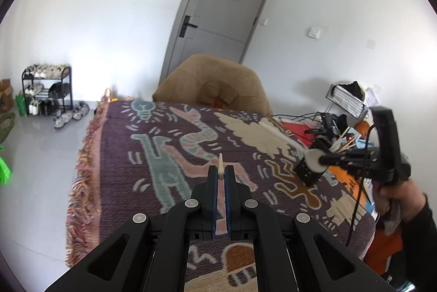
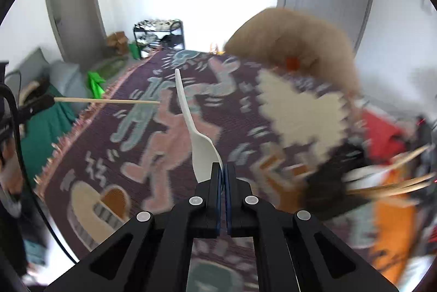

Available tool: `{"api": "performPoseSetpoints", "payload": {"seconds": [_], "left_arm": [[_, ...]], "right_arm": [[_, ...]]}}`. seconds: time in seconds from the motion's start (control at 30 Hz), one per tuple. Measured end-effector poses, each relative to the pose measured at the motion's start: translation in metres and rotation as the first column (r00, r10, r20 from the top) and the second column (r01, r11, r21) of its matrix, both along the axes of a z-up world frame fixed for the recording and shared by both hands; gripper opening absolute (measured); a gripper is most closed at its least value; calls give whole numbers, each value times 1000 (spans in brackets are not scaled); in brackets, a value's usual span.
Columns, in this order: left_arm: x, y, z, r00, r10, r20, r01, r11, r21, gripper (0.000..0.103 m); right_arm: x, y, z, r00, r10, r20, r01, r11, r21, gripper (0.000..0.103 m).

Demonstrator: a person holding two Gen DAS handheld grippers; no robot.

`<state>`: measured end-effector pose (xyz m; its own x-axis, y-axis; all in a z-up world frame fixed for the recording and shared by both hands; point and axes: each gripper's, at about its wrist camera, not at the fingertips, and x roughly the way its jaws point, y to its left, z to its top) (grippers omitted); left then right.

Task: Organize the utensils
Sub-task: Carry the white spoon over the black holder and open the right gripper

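Pale wood showed between the pads of my left gripper [image 1: 221, 174]: a thin wooden chopstick [image 1: 220, 165], clenched near one end, its tip poking a little past the fingertips at the middle of the left wrist view. In the right wrist view the same chopstick [image 2: 109, 101] ran level across the left half of the frame, out from the dark jaws at the left edge.

My right gripper [image 2: 224, 169] was clamped on a white plastic spoon [image 2: 200, 155]. The pads pinched the edge of its bowl, and the handle slanted up and away toward the upper middle of that frame. From the left wrist view I saw that gripper [image 1: 323, 159] at the right side, my hand [image 1: 396, 199] wrapped round its grip at the lower right, the spoon's pale bowl [image 1: 314, 159] at its tips.

Just behind the spoon there stood a black perforated utensil holder [image 1: 310, 169], right of centre, with wooden sticks fanning out of its top. In the right wrist view that holder [image 2: 327, 188] was a dark blur at the lower right.

Beneath everything lay a purple woven blanket with cartoon figures [image 1: 169, 144], fringed along its left edge. A tan cushioned chair back [image 1: 213, 81] rose behind it at centre, a grey door [image 1: 218, 5] above that, and a black shoe rack [image 1: 47, 88] stood at the far left.
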<state>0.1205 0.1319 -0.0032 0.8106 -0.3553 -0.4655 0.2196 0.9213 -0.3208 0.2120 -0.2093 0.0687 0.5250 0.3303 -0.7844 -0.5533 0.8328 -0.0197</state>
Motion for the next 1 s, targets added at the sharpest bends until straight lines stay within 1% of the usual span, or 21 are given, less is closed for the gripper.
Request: {"api": "performPoseSetpoints", "payload": {"seconds": [0.03,0.07,0.1,0.23,0.27,0.3,0.37,0.47,0.53,0.6,0.63,0.7,0.73,0.77,0.8,0.87,0.93,1.0], "left_arm": [[0,-6,3,1000,-11,8,11,1000,0,4],[1,-9,5,1000,-19,15,19,1000,-1,4],[1,-14,7,999,-28,23,28,1000,-3,4],[5,-25,12,998,-49,38,50,999,-10,4],[6,-27,13,998,-54,41,54,998,-12,4],[7,-29,14,997,-59,46,59,998,-17,4],[10,-31,16,996,-66,54,68,997,-30,4],[17,-37,20,995,-81,66,84,996,-44,4],[22,-42,24,992,-95,78,99,994,-50,4],[27,-46,26,990,-106,88,112,992,-58,4],[30,-48,27,989,-113,93,119,991,-63,4],[35,-51,28,987,-124,98,131,989,-71,4],[39,-52,28,987,-126,98,134,988,-74,4],[43,-53,28,987,-129,97,136,987,-79,4],[47,-54,28,987,-132,95,140,987,-85,4],[55,-55,27,986,-137,92,145,985,-91,4],[60,-55,27,986,-140,90,148,985,-92,4],[66,-55,27,986,-141,84,149,984,-95,4]], "right_arm": [[-1,-7,10,1000,2,20,-1,999,-35,4],[-1,-16,23,999,7,52,-2,995,-97,4],[-1,-23,30,998,11,67,-2,991,-134,4],[1,-50,60,994,24,105,6,961,-275,4],[2,-56,65,993,32,112,5,949,-316,4],[3,-60,69,992,37,121,11,928,-373,4],[6,-68,73,993,48,109,7,890,-455,4],[10,-74,73,995,68,75,-18,849,-529,4],[12,-75,72,995,88,51,-40,804,-594,4],[13,-75,72,992,117,55,-50,738,-673,4],[15,-74,74,990,125,60,-48,716,-696,4],[24,-76,80,990,133,43,-60,687,-725,4],[28,-77,82,989,146,32,-73,658,-750,4],[30,-76,82,986,164,13,-93,621,-778,4],[31,-75,82,983,184,-6,-116,593,-797,4],[29,-71,79,964,257,-64,-192,512,-837,4],[31,-65,75,949,289,-127,-251,448,-858,4],[39,-59,72,944,292,-156,-270,407,-873,4]]}}
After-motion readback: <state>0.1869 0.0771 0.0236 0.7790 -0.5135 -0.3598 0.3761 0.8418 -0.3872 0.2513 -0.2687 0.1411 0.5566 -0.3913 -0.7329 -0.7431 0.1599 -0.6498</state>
